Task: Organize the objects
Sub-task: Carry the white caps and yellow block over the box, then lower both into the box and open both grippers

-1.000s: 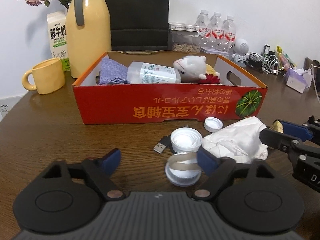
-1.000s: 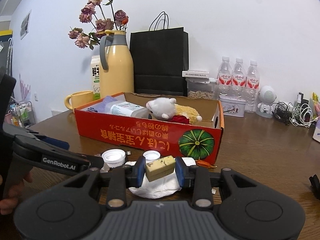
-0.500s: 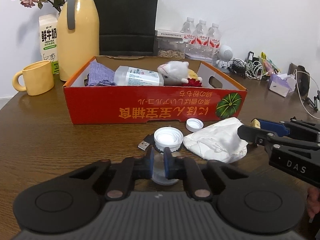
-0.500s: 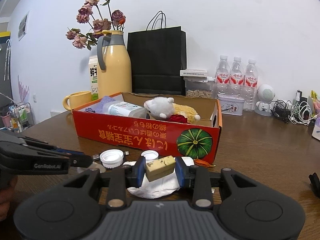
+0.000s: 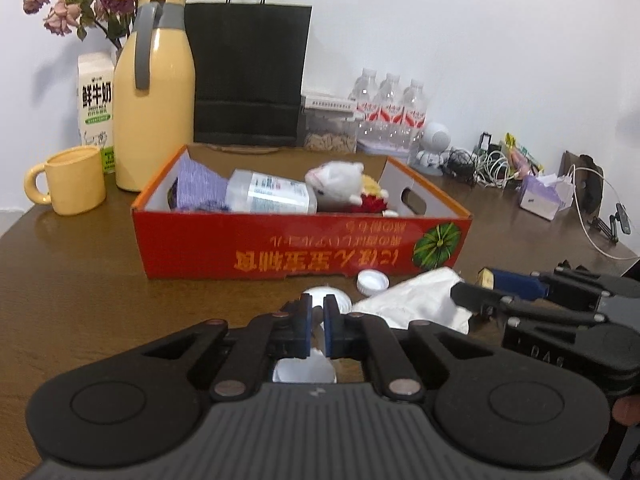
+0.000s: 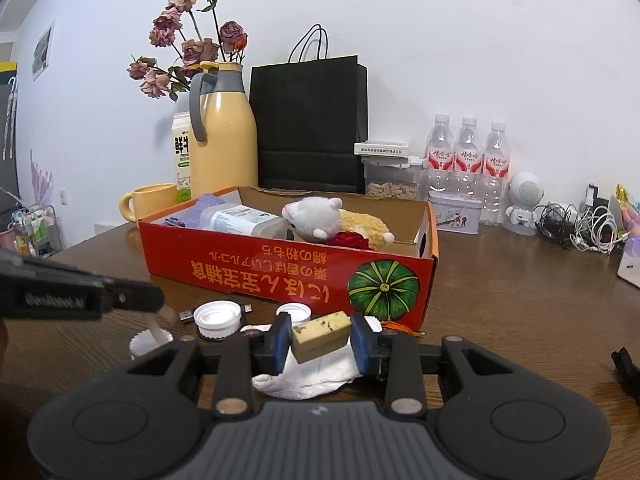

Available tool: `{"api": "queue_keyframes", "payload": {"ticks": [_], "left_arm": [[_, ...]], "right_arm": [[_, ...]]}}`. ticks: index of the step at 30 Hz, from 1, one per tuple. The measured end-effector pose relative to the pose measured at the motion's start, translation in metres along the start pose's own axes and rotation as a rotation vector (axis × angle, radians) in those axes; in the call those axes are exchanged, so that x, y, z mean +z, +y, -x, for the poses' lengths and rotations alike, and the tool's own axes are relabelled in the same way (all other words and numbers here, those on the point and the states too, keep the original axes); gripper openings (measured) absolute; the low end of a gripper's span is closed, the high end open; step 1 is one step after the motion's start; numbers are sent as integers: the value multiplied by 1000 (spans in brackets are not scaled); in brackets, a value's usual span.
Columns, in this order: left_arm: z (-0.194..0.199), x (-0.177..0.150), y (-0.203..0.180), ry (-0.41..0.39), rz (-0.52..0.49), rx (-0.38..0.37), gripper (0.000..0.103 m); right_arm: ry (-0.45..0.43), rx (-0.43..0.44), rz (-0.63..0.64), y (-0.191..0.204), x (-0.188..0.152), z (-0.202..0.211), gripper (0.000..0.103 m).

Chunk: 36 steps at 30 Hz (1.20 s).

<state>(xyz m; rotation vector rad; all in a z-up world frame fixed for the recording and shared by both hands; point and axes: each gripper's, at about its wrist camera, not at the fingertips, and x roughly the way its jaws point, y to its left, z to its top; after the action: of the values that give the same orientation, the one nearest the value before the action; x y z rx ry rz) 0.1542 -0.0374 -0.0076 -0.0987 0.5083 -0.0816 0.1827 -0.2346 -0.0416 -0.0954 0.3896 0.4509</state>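
Note:
My left gripper is shut on a thin beige strap that joins to a white scalloped disc; the disc hangs low over the table. In the right wrist view the left gripper enters from the left with the strap dangling below it. My right gripper is shut on a yellowish speckled block, held above a crumpled white tissue. Behind stands the red cardboard box holding a purple cloth, a clear bottle and a white plush toy.
A wide white cap, a small white cap and a USB stick lie in front of the box. A yellow mug, yellow jug, milk carton, black bag, water bottles and tangled cables line the back.
The left gripper closed from wide open onto the strap, then drew back and rose a little with it. The right gripper kept still with its block.

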Motion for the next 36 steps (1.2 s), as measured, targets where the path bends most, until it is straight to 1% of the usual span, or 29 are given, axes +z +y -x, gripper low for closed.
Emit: {"api": "queue_keyframes", "payload": {"ticks": [5,9,14,18,23,27,30,36], "left_arm": [[2,16,1,-27,-8,-13,7],[0,36,0,-64,-20,-19,7],[-13,64,-2,-108,-34,-24,7],[-29,82,-1,-127,-34,-27,7],[-57,100,8,-132,-23,-29,7],[-84,112,19,-126,-7,-27,7],[-105,119,28,-107,13,-30,7],[-138,125,43,-67,20,-5,7]], "right_arm": [[-23,7,20,4,8,4,31],[-47,11,44,6,23,1,31],[-67,9,86,6,44,-12,31],[-82,-1,116,4,64,-31,31],[-82,-11,126,-3,84,-60,31],[-55,-10,121,-14,94,-85,31],[-26,-10,118,-22,95,-105,31],[17,8,86,-37,92,-138,31]]}}
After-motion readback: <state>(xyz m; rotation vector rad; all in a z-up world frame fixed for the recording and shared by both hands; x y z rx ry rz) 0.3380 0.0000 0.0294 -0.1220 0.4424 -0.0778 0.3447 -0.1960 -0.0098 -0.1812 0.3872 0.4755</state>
